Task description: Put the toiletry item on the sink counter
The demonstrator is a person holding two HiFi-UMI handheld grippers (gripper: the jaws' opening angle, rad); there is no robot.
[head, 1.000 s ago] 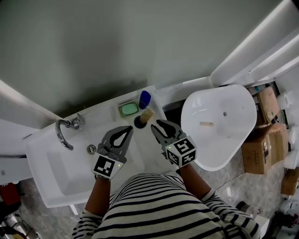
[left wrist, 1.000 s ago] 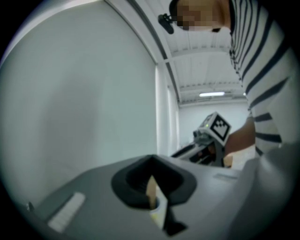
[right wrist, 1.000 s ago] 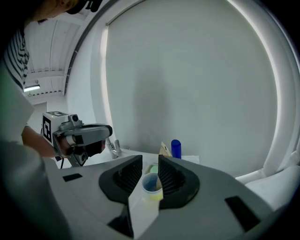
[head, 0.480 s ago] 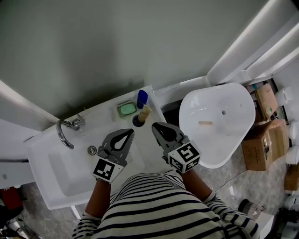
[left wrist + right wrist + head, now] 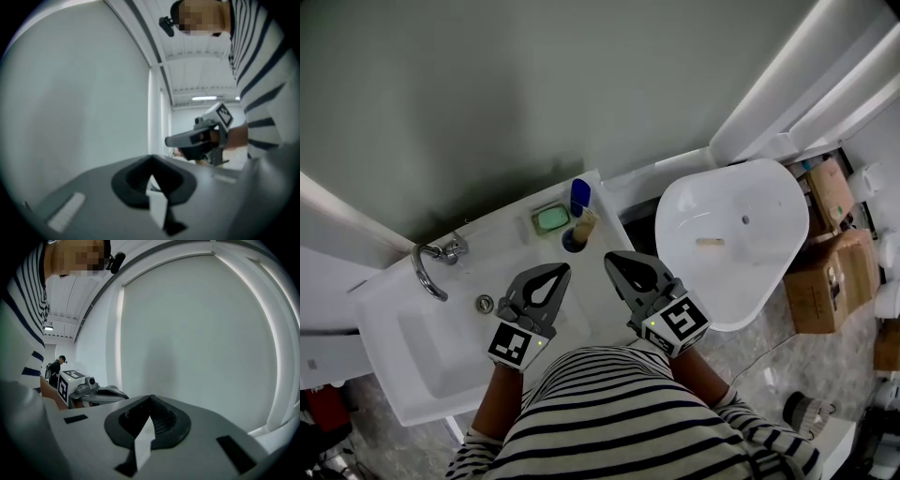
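Observation:
A small brush point(image 5: 578, 232) with a dark base and tan bristles stands upright on the white sink counter point(image 5: 602, 291), next to a blue bottle point(image 5: 579, 196) and a green soap dish point(image 5: 551, 218). My right gripper point(image 5: 609, 256) hovers just in front of the brush, apart from it, shut and empty; in its own view the jaws point(image 5: 150, 398) meet against the bare wall. My left gripper point(image 5: 559, 270) hangs beside it over the counter, also shut on nothing point(image 5: 151, 157).
A chrome faucet point(image 5: 427, 267) and the basin drain point(image 5: 485, 303) lie to the left. A white toilet bowl point(image 5: 731, 234) stands right of the counter, with cardboard boxes point(image 5: 834, 272) beyond it. A grey wall rises behind the counter.
My right gripper has drawn back a little from the brush and its jaws have come together. The brush stays standing on the counter. The left gripper has barely moved.

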